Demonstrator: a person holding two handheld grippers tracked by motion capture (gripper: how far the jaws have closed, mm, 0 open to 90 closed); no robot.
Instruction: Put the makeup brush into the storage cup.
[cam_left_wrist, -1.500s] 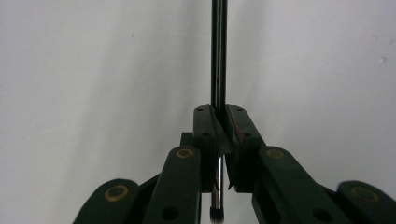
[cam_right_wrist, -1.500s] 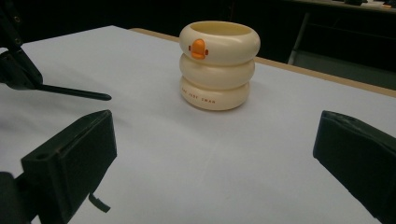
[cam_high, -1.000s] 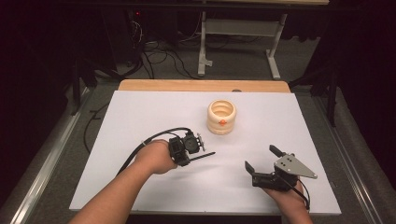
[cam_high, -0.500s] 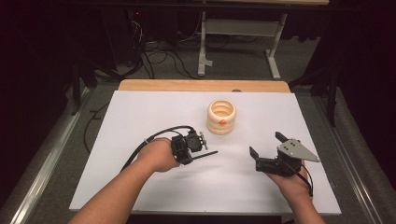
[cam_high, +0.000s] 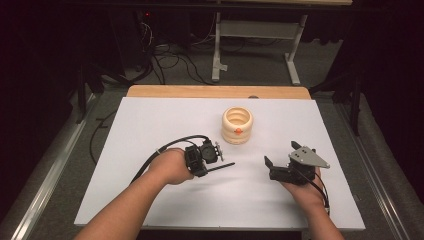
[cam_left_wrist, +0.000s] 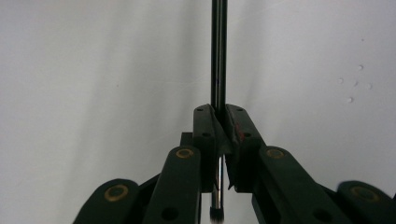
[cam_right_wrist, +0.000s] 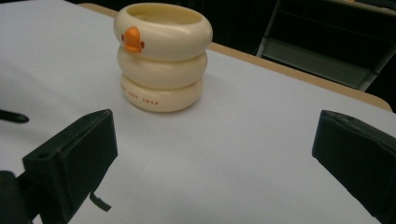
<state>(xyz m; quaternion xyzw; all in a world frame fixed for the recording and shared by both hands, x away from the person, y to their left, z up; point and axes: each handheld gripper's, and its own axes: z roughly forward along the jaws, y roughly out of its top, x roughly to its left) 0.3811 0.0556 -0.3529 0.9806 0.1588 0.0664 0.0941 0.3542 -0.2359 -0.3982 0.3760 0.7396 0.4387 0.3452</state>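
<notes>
Overhead, high view: white desk (cam_high: 150, 125) carrying one cream ringed cup (cam_high: 237, 125) with an orange duck bill on its near side, upright, toward the far middle. Left gripper (cam_high: 216, 159) near the desk's centre, its jaws closed on a thin black brush (cam_high: 222, 166) whose handle points rightward across the desk; the cup lies just beyond and slightly right of that handle's free end, near but apart. Right gripper (cam_high: 269, 167) to the right and nearer the person, jaws spread and holding nothing, aimed toward the cup, which lies forward and left of it. Of the two, the left gripper appears the nearer to the cup.

Left gripper view: jaws clamped narrowly on the brush (cam_left_wrist: 218, 56); its long axis runs straight out along the gripper's own line, the bristle tip showing behind the jaws at the bottom. Beyond it, bare desk.

Right gripper view: jaws wide, empty, one at each lower corner. The cup (cam_right_wrist: 162, 58) stands ahead and left of the midline, mouth up, bill facing the camera. The brush's dark handle end (cam_right_wrist: 14, 116) enters at the left edge.

Judgement: if the brush is meant for the cup, its axis must tip from level toward upright over the mouth.
</notes>
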